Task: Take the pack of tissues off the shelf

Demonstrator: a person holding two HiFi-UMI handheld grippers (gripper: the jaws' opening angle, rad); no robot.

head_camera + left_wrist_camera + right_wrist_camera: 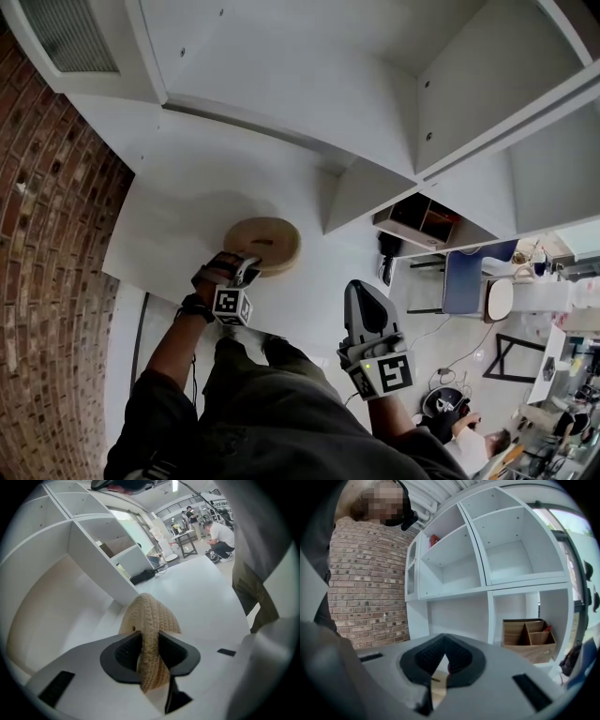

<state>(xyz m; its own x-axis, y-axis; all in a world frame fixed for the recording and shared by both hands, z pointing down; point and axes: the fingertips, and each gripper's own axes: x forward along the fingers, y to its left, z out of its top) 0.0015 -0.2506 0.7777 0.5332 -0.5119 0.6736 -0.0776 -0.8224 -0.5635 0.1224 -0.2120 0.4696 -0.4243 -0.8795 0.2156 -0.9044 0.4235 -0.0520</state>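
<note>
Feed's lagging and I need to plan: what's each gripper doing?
Left gripper: closed on the woven disc.
Right gripper: closed, empty.

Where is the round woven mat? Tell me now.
Head view, left of centre: the round woven mat lies on or just above the white shelf board, right of the brick wall, its near edge clamped by the left gripper.

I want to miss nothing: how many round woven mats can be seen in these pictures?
1. The woven mat has its edge clamped in the left gripper, over a white shelf board. Others may be hidden in compartments that the pictures do not show.
</note>
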